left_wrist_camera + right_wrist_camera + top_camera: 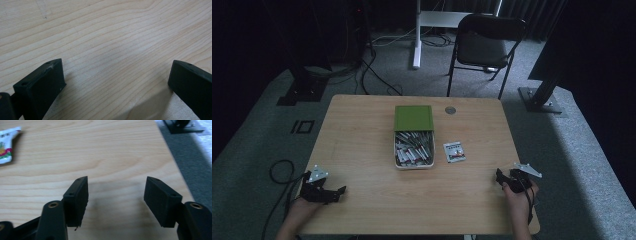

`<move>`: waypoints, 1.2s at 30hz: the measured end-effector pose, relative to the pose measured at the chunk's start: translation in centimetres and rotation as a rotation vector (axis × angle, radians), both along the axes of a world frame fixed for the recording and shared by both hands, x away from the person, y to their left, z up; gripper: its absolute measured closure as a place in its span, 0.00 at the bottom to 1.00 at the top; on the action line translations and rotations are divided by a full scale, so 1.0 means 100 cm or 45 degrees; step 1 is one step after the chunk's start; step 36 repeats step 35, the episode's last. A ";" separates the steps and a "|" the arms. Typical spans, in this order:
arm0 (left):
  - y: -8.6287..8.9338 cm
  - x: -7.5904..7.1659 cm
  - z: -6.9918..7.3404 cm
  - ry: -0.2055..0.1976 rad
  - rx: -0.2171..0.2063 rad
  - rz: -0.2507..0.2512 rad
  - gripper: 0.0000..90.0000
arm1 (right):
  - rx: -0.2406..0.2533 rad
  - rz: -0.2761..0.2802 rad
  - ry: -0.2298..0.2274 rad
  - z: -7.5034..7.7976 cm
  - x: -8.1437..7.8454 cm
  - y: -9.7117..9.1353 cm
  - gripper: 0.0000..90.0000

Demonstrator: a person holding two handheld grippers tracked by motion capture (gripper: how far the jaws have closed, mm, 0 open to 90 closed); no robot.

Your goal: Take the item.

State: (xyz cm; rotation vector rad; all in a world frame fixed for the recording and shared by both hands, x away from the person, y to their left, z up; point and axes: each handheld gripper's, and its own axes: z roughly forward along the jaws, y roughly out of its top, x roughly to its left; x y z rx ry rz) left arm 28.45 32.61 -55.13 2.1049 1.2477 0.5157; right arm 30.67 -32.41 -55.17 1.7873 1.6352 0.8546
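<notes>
No legible txt; packet [454,151] print blurred

the high view is dim and grainy, its far corners sinking into near black, while the pale wooden table [362,150] catches a soft light from above. the two gripper views are brighter and evenly lit, with no glare. each black jaw throws a faint blurred shadow on the wood, and the near jaw parts are slightly out of focus.

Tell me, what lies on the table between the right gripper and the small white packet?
Nothing: in the high view, bare wood separates the right gripper from the small white packet. The right gripper view agrees.
</notes>
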 end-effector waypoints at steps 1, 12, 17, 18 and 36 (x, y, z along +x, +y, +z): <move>0.000 0.000 0.000 -0.001 -0.001 0.000 0.02 | -0.010 -0.014 -0.006 -0.001 -0.002 -0.002 0.42; 0.000 0.000 0.000 -0.001 -0.001 0.000 0.02 | -0.026 -0.057 0.032 -0.004 -0.015 -0.006 0.33; 0.000 0.000 0.000 -0.001 -0.001 0.000 0.02 | -0.059 -0.014 0.056 -0.005 -0.015 -0.002 0.27; 0.000 0.000 0.000 -0.001 0.000 0.000 0.02 | -0.070 -0.007 0.064 -0.005 -0.015 -0.001 0.24; 0.000 0.000 0.000 0.000 -0.002 0.009 0.02 | -0.072 0.002 0.087 -0.006 -0.012 0.001 0.15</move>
